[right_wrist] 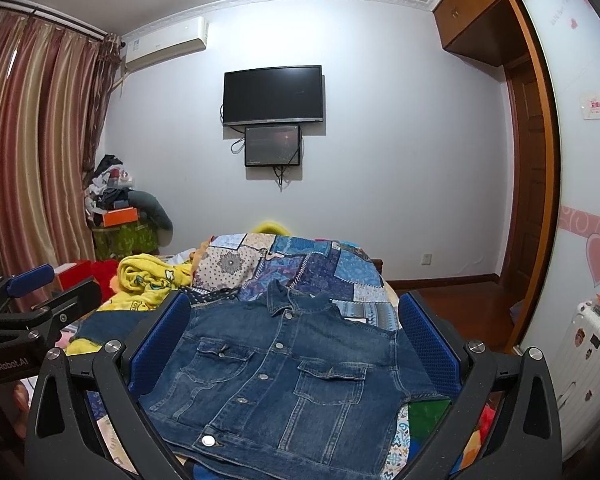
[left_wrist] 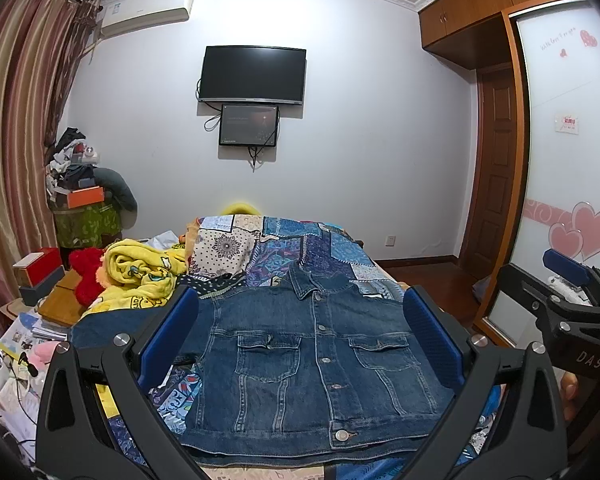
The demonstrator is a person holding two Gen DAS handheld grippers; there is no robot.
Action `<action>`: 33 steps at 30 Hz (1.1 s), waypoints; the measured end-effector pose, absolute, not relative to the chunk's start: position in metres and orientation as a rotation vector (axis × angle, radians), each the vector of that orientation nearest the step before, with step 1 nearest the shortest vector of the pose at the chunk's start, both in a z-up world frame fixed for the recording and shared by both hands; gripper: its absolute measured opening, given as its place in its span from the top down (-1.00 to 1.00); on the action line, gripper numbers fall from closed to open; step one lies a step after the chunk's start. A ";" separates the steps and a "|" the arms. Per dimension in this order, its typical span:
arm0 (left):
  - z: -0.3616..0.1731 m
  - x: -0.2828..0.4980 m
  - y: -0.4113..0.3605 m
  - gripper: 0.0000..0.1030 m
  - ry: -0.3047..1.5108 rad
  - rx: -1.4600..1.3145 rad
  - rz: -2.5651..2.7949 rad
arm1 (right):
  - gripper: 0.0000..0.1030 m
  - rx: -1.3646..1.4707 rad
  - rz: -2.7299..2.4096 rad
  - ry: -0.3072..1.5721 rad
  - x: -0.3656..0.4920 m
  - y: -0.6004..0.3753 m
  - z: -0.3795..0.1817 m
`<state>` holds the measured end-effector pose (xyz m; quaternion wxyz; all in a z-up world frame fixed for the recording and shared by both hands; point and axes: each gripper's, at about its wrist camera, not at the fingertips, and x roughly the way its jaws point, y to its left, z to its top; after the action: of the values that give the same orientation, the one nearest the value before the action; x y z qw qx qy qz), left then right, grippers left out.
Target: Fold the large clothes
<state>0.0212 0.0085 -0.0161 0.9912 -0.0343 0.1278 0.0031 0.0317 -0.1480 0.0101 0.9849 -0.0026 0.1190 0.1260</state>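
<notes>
denim jacket folded flat on the bed, both hand-held grippers hovering wide open above it

from the left: striped curtain and a clutter pile in the corner; crumpled yellow blanket on the bed's left side, just beside the jacket; left hand-held gripper spread wide, blue pads apart on either side of the jacket, gripping nothing; jacket buttoned, collar toward the far wall, sleeves tucked out of sight, lying front-up on the blue patchwork quilt; black tv on the wall beyond; right hand-held gripper likewise gaping and empty, framing the jacket from slightly further right; wooden wardrobe with heart-patterned sliding door at far right.
</notes>
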 end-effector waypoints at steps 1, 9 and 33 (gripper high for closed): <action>-0.016 0.022 0.011 -1.00 0.258 -0.071 0.005 | -1.00 -0.006 0.252 0.244 0.034 -0.147 0.009; -0.021 0.050 0.035 -1.00 0.289 -0.101 0.026 | -1.00 -0.043 0.235 0.253 0.055 -0.135 0.002; -0.199 0.192 0.271 -1.00 0.689 -0.376 0.347 | -1.00 -0.071 0.285 0.716 0.224 -0.082 -0.103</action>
<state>0.1919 0.2709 -0.1988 0.9094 -0.1821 0.3339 0.1681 0.2242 -0.0824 -0.1031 0.9261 -0.0344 0.3492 0.1388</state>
